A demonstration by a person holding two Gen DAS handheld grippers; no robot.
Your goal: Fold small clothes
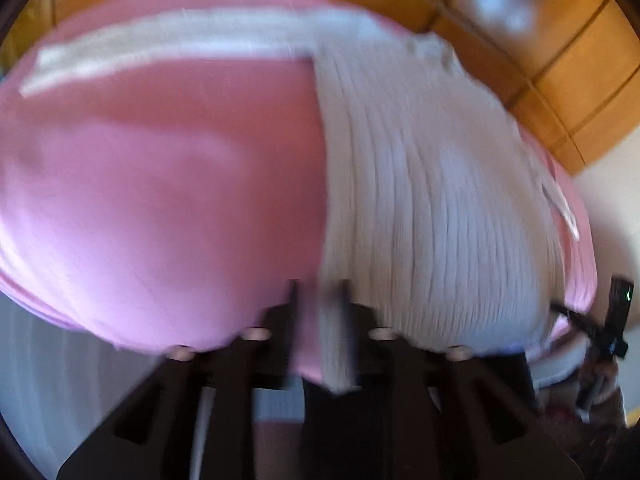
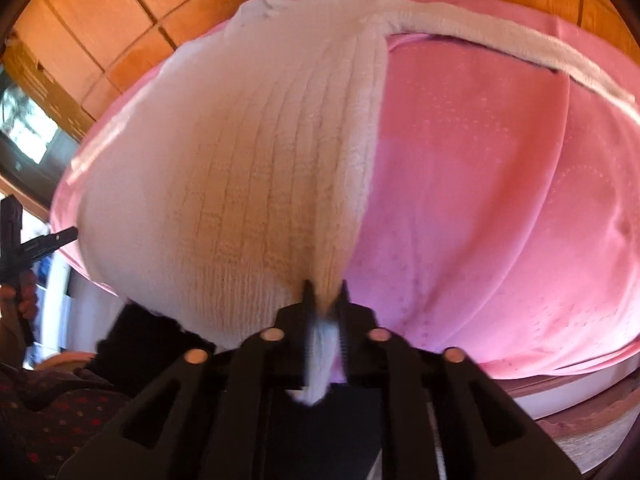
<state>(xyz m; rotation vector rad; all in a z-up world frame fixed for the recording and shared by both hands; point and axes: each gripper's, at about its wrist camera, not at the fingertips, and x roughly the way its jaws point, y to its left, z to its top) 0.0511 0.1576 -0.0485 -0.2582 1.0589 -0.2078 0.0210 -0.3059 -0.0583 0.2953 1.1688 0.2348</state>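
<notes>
my left gripper (image 1: pixel 318 292) jaws clamp the pink-and-white garment (image 1: pixel 432 200) hem | my right gripper (image 2: pixel 325 294) jaws pinch its white ribbed edge

Pink, white and orange-brown

The knit garment (image 2: pixel 240 168) is white with ribbed lines running along it. The cloth (image 2: pixel 500 208) under it is pink with tiny dots. The wall tiles (image 2: pixel 132 20) are orange-brown with dark lines between them. Both claws are black.

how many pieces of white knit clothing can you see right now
1: the white ribbed garment spread on the pink cloth, pinched by the left hand-held gripper and right hand-held gripper. Others could lie hidden underneath.
</notes>
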